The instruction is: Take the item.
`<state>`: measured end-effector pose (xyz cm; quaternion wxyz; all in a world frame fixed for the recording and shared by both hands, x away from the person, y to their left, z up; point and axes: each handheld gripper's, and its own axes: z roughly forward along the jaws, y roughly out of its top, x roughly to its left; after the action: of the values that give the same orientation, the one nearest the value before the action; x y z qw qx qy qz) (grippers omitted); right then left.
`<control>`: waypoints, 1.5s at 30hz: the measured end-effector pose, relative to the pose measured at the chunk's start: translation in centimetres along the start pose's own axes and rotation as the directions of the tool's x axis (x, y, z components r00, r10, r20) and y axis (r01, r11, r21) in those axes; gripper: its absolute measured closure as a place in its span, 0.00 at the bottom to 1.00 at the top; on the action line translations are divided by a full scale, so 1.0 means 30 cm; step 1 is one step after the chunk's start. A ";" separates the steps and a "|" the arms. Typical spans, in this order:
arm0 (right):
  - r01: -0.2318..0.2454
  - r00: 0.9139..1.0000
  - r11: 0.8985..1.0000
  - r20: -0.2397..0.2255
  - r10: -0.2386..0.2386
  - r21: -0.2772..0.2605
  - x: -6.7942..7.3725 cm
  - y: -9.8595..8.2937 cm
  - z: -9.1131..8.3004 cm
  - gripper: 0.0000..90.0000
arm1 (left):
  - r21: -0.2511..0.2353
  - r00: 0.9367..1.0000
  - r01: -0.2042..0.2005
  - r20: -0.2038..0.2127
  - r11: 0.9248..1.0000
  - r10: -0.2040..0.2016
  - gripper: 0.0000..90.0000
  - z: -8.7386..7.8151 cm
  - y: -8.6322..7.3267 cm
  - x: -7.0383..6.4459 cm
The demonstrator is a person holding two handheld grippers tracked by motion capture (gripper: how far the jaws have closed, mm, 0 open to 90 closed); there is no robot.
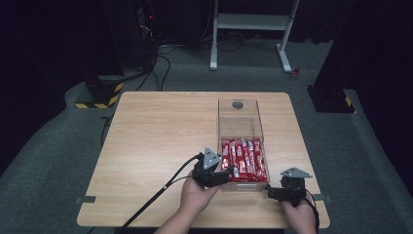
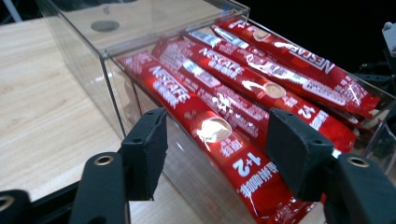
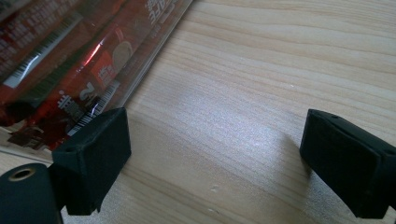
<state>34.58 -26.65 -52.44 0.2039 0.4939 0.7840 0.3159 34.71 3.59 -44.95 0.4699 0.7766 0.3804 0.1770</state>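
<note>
Hovering at the near-left corner of the clear box (image 1: 242, 127), the left gripper (image 1: 220, 168) has its jaws spread wide — in the left gripper view they straddle the box's near wall and the nearest red coffee stick (image 2: 219, 154) behind it, touching neither as far as can be told. The right gripper (image 1: 285, 187) sits at about five o'clock from the box, low over the wooden table (image 1: 156, 141), jaws likewise spread with bare wood between them; in the right gripper view the box's corner lies just beyond its left jaw at roughly ten o'clock.

The sticks (image 1: 243, 158) are glossy red sachets with white NESCAFE lettering, a coffee-cup picture and a "1+2" mark, laid side by side lengthwise and filling the near half of the box. The box itself is transparent acrylic, long and narrow, standing right of the table's centre. Its far half — toward twelve o'clock — is covered by a clear lid bearing a dark round spot (image 1: 237, 105).
</note>
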 end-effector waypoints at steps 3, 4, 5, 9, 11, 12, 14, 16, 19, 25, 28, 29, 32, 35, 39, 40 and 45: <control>0.000 1.000 1.000 -0.001 0.000 0.001 0.000 0.000 0.000 0.09 | 0.010 1.000 0.013 0.017 1.000 -0.013 0.47 0.000 -0.015 0.007; 0.000 1.000 1.000 -0.001 0.000 0.001 0.000 0.000 0.000 0.09 | 0.003 0.999 0.017 0.030 1.000 -0.017 0.49 -0.001 -0.022 0.008; 0.000 1.000 1.000 0.000 0.000 0.000 0.000 0.000 0.000 0.09 | 0.001 0.999 0.017 0.035 1.000 -0.017 0.51 -0.003 -0.024 0.007; 0.000 1.000 1.000 0.000 0.000 0.000 0.000 0.000 0.000 0.10 | -0.007 0.999 0.015 0.039 1.000 -0.015 0.56 -0.009 -0.024 0.002; 0.001 1.000 1.000 0.000 -0.001 0.000 0.000 0.000 0.000 0.09 | -0.019 0.999 0.016 0.038 1.000 -0.015 0.60 -0.017 -0.023 0.001; 0.002 1.000 1.000 0.000 -0.002 0.000 0.000 0.000 0.000 0.10 | -0.023 0.999 0.020 0.038 1.000 -0.019 0.61 -0.021 -0.022 0.000; 0.001 1.000 1.000 0.000 -0.001 0.000 0.000 0.000 0.000 0.10 | -0.029 0.999 0.020 0.039 0.999 -0.019 0.63 -0.024 -0.022 0.001; 0.003 1.000 1.000 0.000 -0.003 -0.001 0.000 0.000 0.000 0.10 | -0.030 0.999 0.019 0.040 0.999 -0.018 0.66 -0.027 -0.021 0.001; 0.003 1.000 1.000 -0.001 -0.003 -0.001 0.000 0.000 0.000 0.09 | -0.034 0.999 0.020 0.038 0.999 -0.019 0.69 -0.031 -0.022 0.000; 0.005 1.000 1.000 -0.001 -0.005 -0.001 0.000 0.000 0.000 0.09 | -0.046 0.999 0.017 0.031 0.999 -0.015 0.76 -0.040 -0.024 -0.001; 0.005 1.000 1.000 -0.001 -0.005 -0.001 0.000 0.000 0.000 0.10 | -0.052 0.999 0.021 0.045 0.998 -0.018 0.83 -0.044 -0.024 -0.002; 0.005 1.000 1.000 -0.001 -0.005 -0.001 0.000 0.000 0.000 0.10 | -0.052 0.999 0.021 0.045 0.998 -0.018 0.84 -0.044 -0.024 -0.002; 0.005 1.000 1.000 -0.001 -0.005 -0.001 0.000 0.000 0.000 0.10 | -0.060 0.999 0.014 0.039 0.998 -0.012 0.88 -0.047 -0.025 -0.005; 0.005 1.000 1.000 -0.001 -0.005 -0.001 0.000 0.000 0.000 0.10 | -0.066 0.999 0.017 0.040 0.998 -0.015 0.92 -0.049 -0.025 -0.004; 0.005 1.000 1.000 -0.001 -0.005 -0.001 0.000 0.000 0.000 0.10 | -0.068 0.999 0.020 0.041 0.997 -0.017 0.94 -0.052 -0.024 -0.004; 0.005 1.000 1.000 -0.001 -0.005 -0.001 0.000 0.000 0.000 0.10 | -0.071 0.999 0.019 0.040 0.997 -0.017 0.95 -0.053 -0.024 -0.005; 0.006 1.000 1.000 -0.001 -0.006 -0.001 0.000 0.000 0.000 0.10 | -0.075 0.999 0.020 0.036 0.997 -0.018 0.96 -0.058 -0.030 -0.010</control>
<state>34.58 -26.66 -52.45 0.2046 0.4913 0.7854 0.3162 33.03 4.64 -44.83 0.5071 0.7577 0.3726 0.1731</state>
